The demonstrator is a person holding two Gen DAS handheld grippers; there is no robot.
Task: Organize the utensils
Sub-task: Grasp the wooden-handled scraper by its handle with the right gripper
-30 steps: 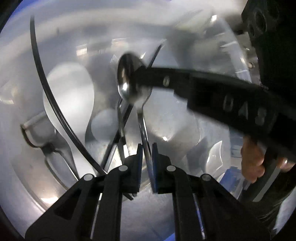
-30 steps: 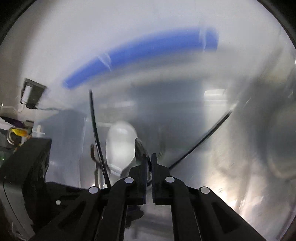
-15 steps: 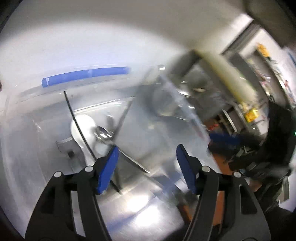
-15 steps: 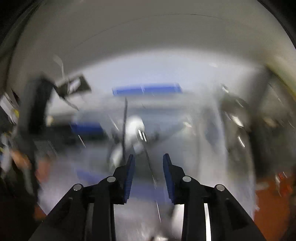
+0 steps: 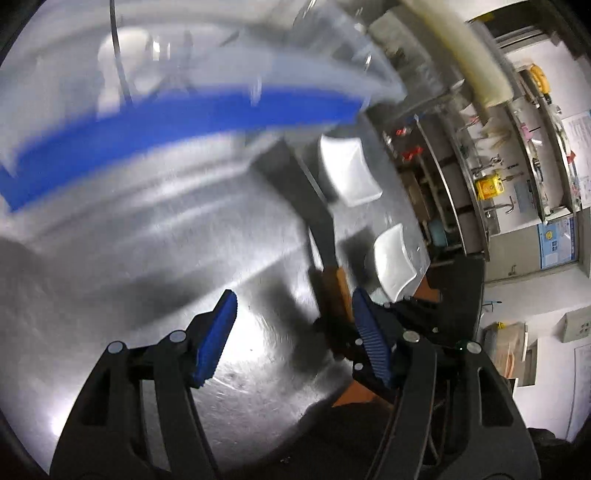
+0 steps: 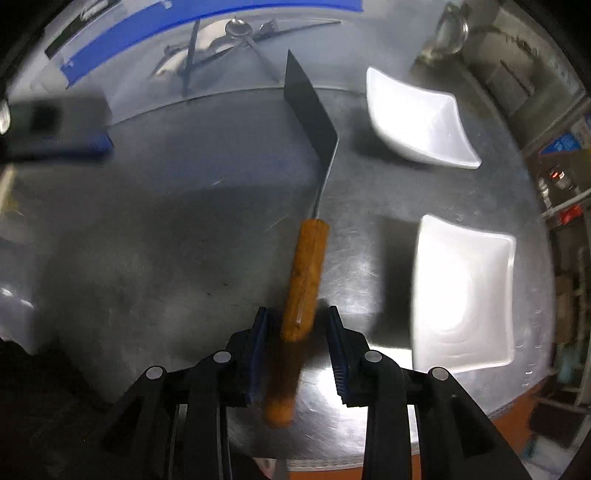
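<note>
A spatula with a wooden handle point(image 6: 304, 284) and dark metal blade point(image 6: 308, 110) lies on the steel table point(image 6: 184, 240). My right gripper point(image 6: 297, 339) is open, its jaws on either side of the handle's near end without closing on it. A clear bin with a blue rim point(image 6: 147, 33) at the far side holds a spoon point(image 6: 236, 29) and other utensils. My left gripper point(image 5: 291, 332) is open and empty above the table, with the blue-rimmed bin point(image 5: 177, 125) ahead and the spatula handle point(image 5: 338, 291) and right gripper to its right.
Two white square dishes point(image 6: 419, 118) point(image 6: 463, 295) sit on the right of the table; they also show in the left wrist view point(image 5: 351, 170) point(image 5: 397, 258). A glass jar point(image 6: 448, 37) stands at the far right. Shelves with clutter line the wall point(image 5: 517, 147).
Both grippers let go of the spoon in the bin, opened and pulled back. The right gripper now straddles the spatula handle on the table.
</note>
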